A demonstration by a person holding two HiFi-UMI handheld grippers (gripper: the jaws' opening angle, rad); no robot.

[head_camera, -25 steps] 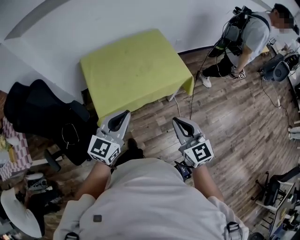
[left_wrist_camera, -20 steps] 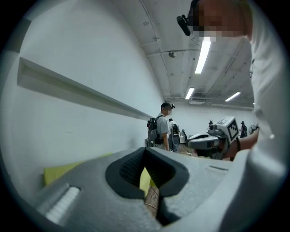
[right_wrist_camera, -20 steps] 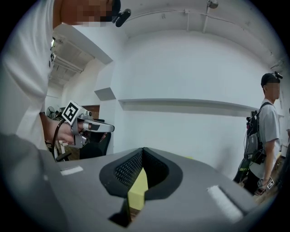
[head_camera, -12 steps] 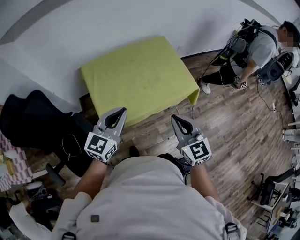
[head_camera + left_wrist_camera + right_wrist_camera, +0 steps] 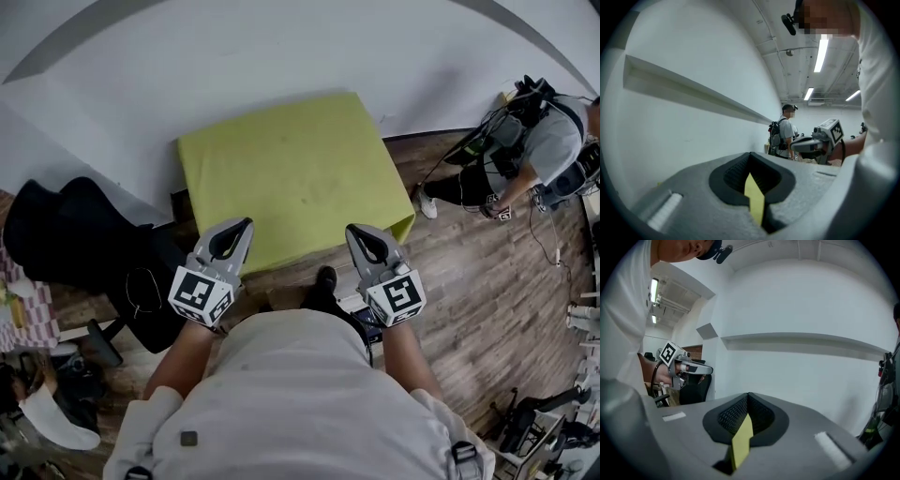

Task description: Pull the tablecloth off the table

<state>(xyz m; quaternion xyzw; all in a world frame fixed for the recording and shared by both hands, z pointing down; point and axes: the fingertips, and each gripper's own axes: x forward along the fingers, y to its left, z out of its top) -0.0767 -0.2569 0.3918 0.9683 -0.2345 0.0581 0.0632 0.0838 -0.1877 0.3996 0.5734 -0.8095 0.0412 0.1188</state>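
A yellow-green tablecloth (image 5: 291, 178) covers a small table that stands against the white wall, its near edge hanging over the front. My left gripper (image 5: 239, 228) is level, its tip just over the cloth's near left edge. My right gripper (image 5: 359, 232) reaches the near right edge the same way. Both are shut, with nothing gripped. In the left gripper view the jaws (image 5: 750, 161) meet, and only a thin yellow sliver shows in the slit. The right gripper view (image 5: 747, 401) shows the same. Whether either tip touches the cloth I cannot tell.
A black office chair (image 5: 75, 234) stands left of the table. Another person (image 5: 534, 150) with a backpack rig stands at the far right on the wood floor (image 5: 487, 272), with cables nearby. Clutter lies at the lower left and lower right edges.
The table has come closer and now lies right in front of both gripper tips. The other person has slid toward the right edge of the head view. Both grippers stay shut.
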